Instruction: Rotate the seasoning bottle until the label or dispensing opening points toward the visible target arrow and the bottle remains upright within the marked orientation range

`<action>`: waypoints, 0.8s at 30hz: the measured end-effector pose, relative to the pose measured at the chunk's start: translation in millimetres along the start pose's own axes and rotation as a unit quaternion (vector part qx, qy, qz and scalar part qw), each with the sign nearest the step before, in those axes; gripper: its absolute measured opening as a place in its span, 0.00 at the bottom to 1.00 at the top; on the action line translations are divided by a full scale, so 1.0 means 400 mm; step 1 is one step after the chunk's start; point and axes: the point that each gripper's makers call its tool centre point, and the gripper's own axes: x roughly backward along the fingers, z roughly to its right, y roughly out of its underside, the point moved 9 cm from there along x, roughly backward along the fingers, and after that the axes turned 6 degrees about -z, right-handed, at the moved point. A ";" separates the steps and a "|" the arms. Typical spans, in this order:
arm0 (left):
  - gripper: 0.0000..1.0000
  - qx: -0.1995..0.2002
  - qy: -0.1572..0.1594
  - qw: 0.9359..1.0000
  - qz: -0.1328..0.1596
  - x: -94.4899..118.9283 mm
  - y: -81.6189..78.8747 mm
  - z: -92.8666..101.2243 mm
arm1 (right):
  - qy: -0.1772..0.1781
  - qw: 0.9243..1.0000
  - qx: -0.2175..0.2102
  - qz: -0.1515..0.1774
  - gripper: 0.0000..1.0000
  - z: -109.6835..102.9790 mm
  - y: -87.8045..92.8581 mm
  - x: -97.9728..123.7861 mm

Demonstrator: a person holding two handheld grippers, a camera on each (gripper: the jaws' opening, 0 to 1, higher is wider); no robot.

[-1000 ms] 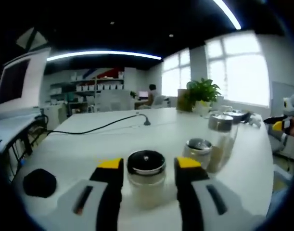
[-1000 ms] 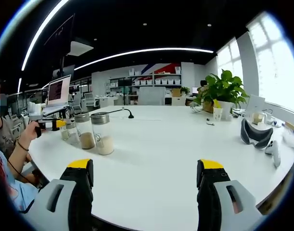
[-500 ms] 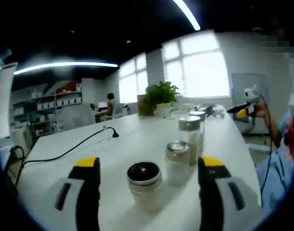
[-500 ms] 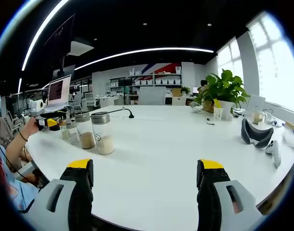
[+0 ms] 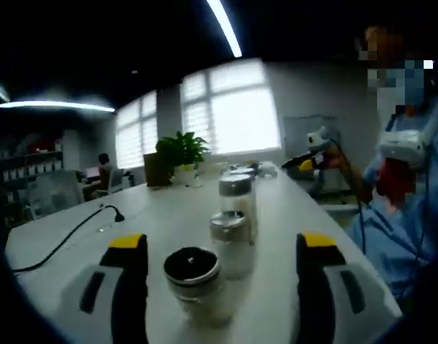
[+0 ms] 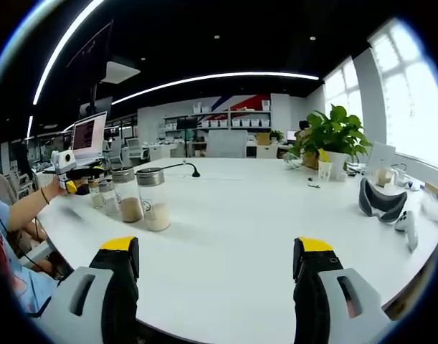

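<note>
Left hand-held gripper (image 5: 217,251): jaws wide apart, gripping nothing; black-capped seasoning bottle (image 5: 194,283) stands upright on the white tabletop (image 5: 276,215) between them, nearer the left jaw. Four jars counted in a row in the left gripper view: that bottle, then three silver-lidded jars (image 5: 231,244) behind it. Right hand-held gripper (image 6: 215,251): jaws spread apart over bare tabletop, row of jars (image 6: 153,198) well apart to its left.

An open-plan office: a long white table (image 6: 240,215), shelving (image 6: 226,118), a monitor (image 6: 88,135), potted plant (image 6: 333,132), large windows (image 5: 233,107).
</note>
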 end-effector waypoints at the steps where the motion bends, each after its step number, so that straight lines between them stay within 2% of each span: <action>1: 0.85 -0.003 0.005 1.000 -0.001 -0.001 0.000 -0.004 | 0.000 1.000 0.000 0.000 0.92 0.000 0.000 0.000; 5: 0.80 0.006 0.016 1.000 0.002 0.000 0.012 -0.026 | 0.000 1.000 0.000 0.000 0.92 -0.001 0.000 -0.001; 9: 0.66 0.019 0.036 0.999 0.010 -0.003 0.023 -0.023 | 0.006 1.000 0.003 0.007 0.92 0.003 -0.010 0.012; 16: 0.57 0.035 0.048 0.998 0.006 -0.012 0.030 -0.036 | 0.007 1.000 0.000 0.005 0.92 0.003 -0.005 0.011; 19: 0.55 0.033 0.032 0.999 -0.004 -0.014 0.033 -0.044 | 0.006 1.000 0.002 0.006 0.92 0.001 -0.007 0.010; 24: 0.36 0.035 0.029 0.999 -0.002 -0.015 0.037 -0.041 | 0.007 1.000 0.000 0.005 0.92 0.004 -0.006 0.010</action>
